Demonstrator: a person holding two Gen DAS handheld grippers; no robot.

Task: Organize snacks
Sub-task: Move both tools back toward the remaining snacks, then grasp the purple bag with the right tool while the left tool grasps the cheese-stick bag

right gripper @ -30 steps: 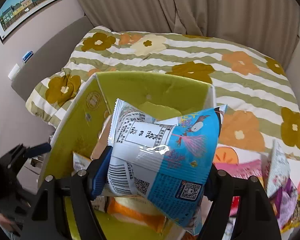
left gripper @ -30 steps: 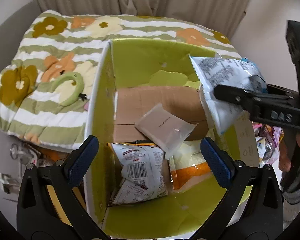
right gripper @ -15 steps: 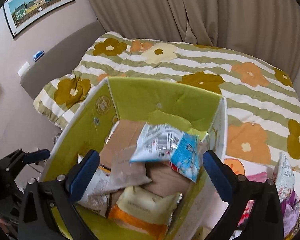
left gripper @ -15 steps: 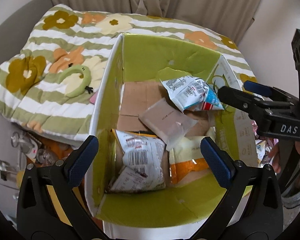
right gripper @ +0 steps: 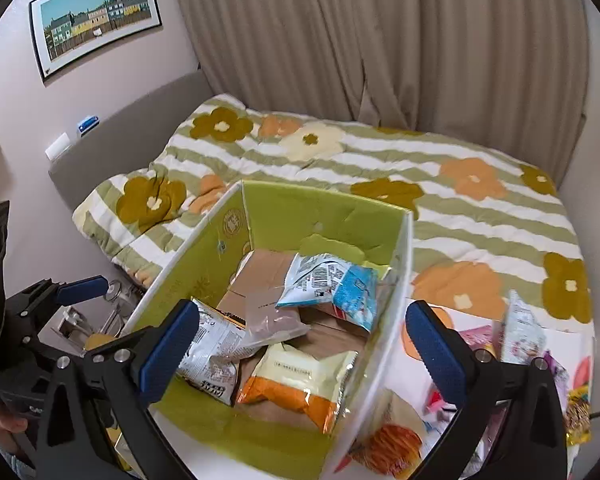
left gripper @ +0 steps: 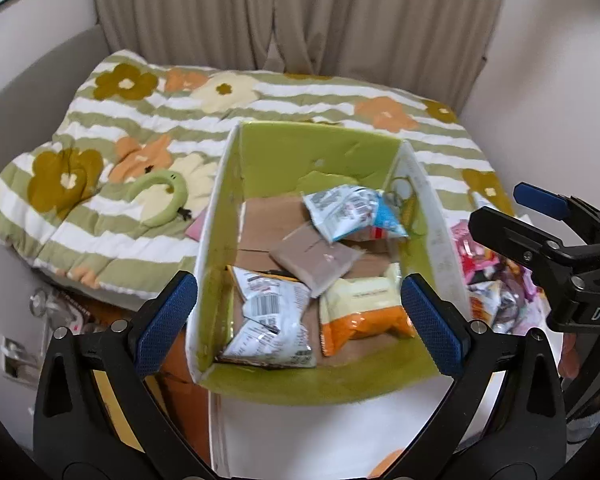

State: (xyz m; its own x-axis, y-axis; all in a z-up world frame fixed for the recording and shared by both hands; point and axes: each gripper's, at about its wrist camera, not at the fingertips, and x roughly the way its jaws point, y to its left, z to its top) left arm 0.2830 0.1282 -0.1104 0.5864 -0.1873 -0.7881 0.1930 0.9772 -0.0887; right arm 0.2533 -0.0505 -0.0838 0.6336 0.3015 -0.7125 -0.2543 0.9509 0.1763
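A green cardboard box (left gripper: 296, 152) (right gripper: 328, 208) stands on the bed and holds several snack packets. A blue and white packet (left gripper: 352, 212) (right gripper: 332, 284) lies at the box's back right. A brown packet (left gripper: 316, 258), a white barcode packet (left gripper: 272, 320) (right gripper: 212, 356) and an orange and cream packet (left gripper: 364, 312) (right gripper: 300, 384) lie in front of it. My left gripper (left gripper: 300, 320) is open and empty above the box's near edge. My right gripper (right gripper: 300, 348) is open and empty over the box's right side. It also shows in the left wrist view (left gripper: 540, 220).
More loose snack packets (right gripper: 532, 344) (left gripper: 488, 280) lie on a white sheet to the right of the box. A flowered quilt (right gripper: 420, 160) covers the bed. A green plush ring (left gripper: 160, 196) lies left of the box. Curtains hang behind.
My right gripper opened and let the blue and white packet fall into the box. Both grippers have drawn back and up from the box.
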